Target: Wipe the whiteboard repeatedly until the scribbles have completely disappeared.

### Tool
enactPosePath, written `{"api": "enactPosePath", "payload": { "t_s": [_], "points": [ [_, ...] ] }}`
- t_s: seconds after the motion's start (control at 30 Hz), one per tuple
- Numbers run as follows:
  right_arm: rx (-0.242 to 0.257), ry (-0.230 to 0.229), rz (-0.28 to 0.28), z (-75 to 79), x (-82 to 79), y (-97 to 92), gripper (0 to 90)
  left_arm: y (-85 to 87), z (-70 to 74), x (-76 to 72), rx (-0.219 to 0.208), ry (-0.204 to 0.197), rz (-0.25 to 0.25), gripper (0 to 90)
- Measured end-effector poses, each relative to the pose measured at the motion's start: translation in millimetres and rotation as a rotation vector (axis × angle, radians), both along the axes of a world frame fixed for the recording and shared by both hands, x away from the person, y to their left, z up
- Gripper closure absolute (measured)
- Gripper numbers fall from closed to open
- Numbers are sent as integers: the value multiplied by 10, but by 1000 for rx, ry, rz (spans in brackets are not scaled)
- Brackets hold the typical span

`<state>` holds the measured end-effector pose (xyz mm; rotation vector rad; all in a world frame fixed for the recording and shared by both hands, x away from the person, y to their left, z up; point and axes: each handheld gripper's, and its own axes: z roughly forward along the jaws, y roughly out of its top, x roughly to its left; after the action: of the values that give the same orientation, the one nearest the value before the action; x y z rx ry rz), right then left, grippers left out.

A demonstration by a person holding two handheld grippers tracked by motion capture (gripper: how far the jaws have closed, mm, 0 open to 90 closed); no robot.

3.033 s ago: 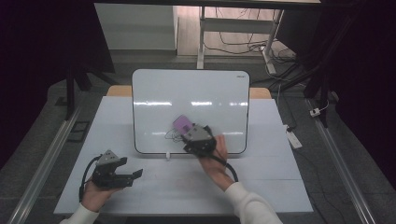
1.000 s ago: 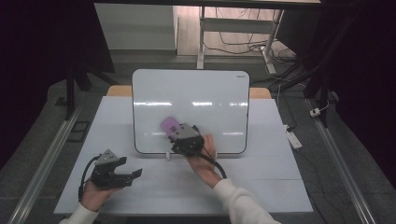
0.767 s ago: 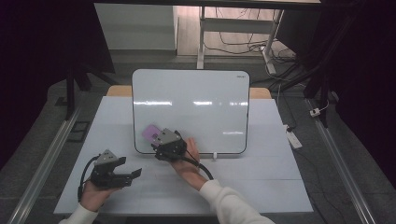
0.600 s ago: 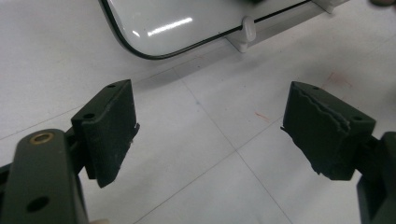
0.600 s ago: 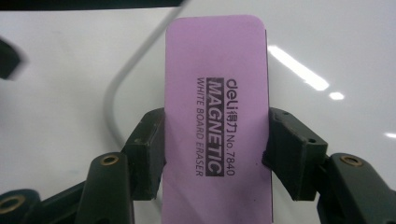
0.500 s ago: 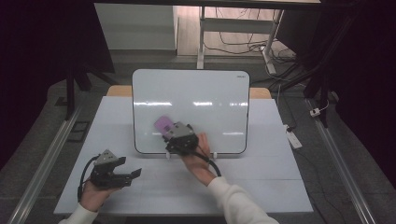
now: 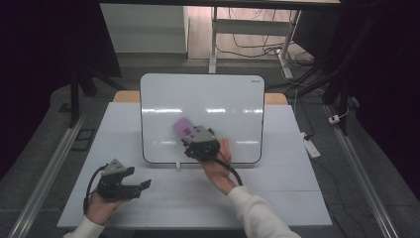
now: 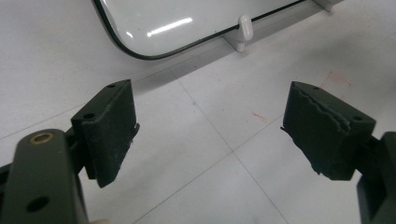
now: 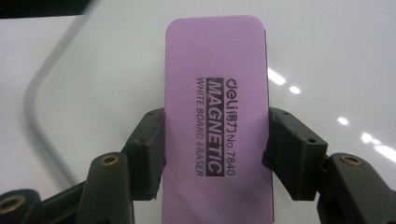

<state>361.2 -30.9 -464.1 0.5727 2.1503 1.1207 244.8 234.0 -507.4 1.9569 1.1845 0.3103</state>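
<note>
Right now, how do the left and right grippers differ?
The right gripper is shut on the purple whiteboard eraser, fingers clamping its long sides; the left gripper stands open with nothing between its fingers. The right one is up at the whiteboard; the left sits low over the table, short of the board's edge. Both are black, two-fingered and hand-held.

The whiteboard stands propped on the table, toward its far edge and midway across. The eraser lies against the board's lower middle, between the jaws of the right gripper, just before it. The left gripper sits well apart, near the table's front left corner, left of and before the board.
</note>
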Motion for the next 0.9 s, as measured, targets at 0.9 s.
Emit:
{"api": "enactPosePath", "payload": {
  "t_s": [0.9],
  "points": [
    [-71,59,16,-175,-164,-427,410,15,7,-2,-2,-3,2,182]
  ]
}}
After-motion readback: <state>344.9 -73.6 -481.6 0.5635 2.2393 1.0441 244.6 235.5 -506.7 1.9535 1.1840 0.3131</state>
